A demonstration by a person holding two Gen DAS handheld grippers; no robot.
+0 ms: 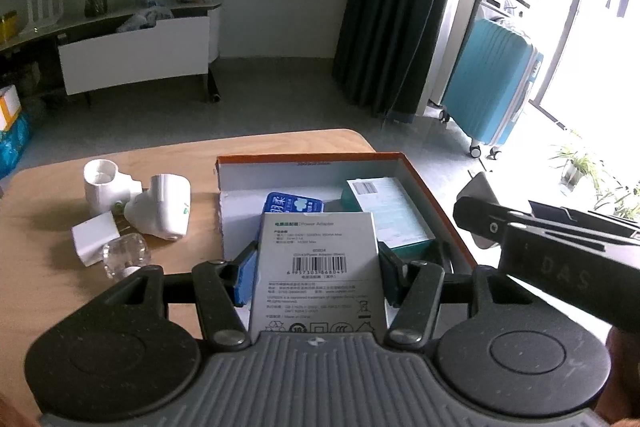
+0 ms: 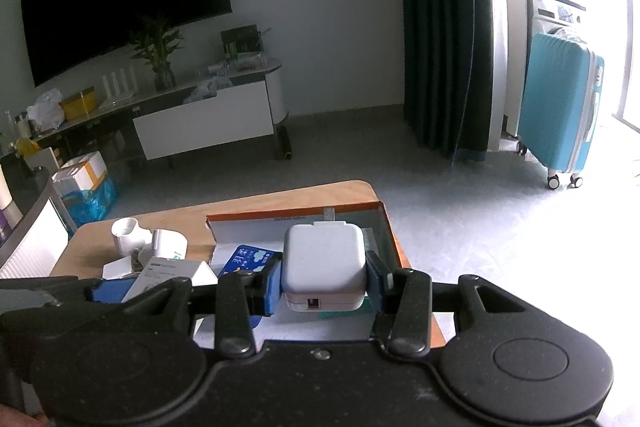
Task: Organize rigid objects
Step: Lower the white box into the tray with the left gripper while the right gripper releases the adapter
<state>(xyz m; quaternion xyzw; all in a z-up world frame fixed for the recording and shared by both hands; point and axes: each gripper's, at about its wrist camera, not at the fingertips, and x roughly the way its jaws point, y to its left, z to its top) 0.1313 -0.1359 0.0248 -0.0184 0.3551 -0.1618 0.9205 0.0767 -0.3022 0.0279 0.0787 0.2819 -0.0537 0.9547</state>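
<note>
My left gripper is shut on a white power adapter box with a barcode, held over the near end of an orange-rimmed open box. Inside that box lie a blue packet and a teal and white carton. My right gripper is shut on a white square charger, its USB port facing me, above the same orange-rimmed box. The left gripper's blue pad and its white box show at the left of the right wrist view.
On the wooden table left of the box stand white pipe fittings, a small white block and a clear plastic piece. A teal suitcase and a TV cabinet stand on the floor beyond.
</note>
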